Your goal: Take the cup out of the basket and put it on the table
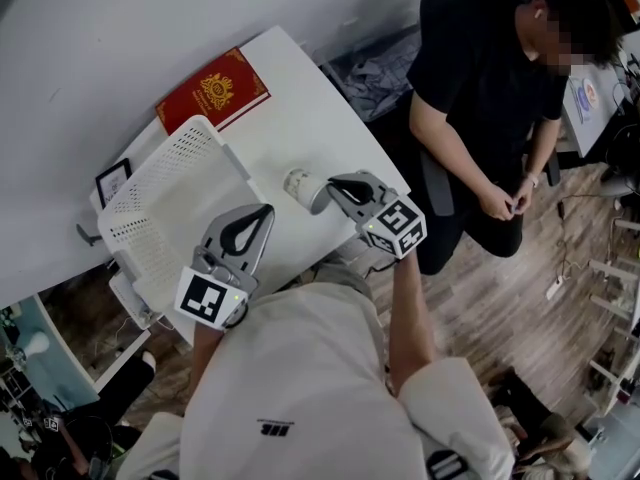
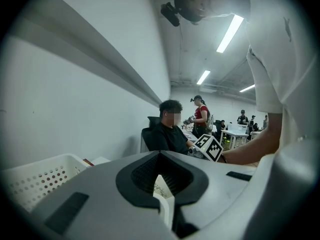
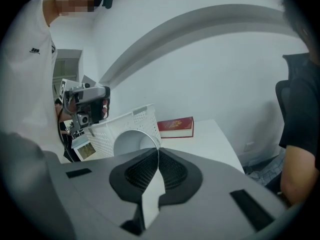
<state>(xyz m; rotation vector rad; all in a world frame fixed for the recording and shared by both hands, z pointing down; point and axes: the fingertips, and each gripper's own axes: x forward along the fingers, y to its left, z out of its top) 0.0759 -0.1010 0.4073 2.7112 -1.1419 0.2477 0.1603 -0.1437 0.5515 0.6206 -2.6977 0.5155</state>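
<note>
The right gripper (image 1: 330,190) has its fingers closed on the rim of the cup (image 1: 300,186), which hangs sideways just ahead of them, outside the basket (image 1: 190,128), over the desk (image 1: 300,98). This thin grip may slip, and a released cup could roll off the desk edge behind the fingers. The left gripper (image 1: 262,213) is closed and empty.

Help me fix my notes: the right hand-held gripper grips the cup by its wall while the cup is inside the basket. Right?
Not quite. The right hand-held gripper does grip the cup by its wall, but the cup is outside the basket, over the white table beside it, as the head view shows.
</note>
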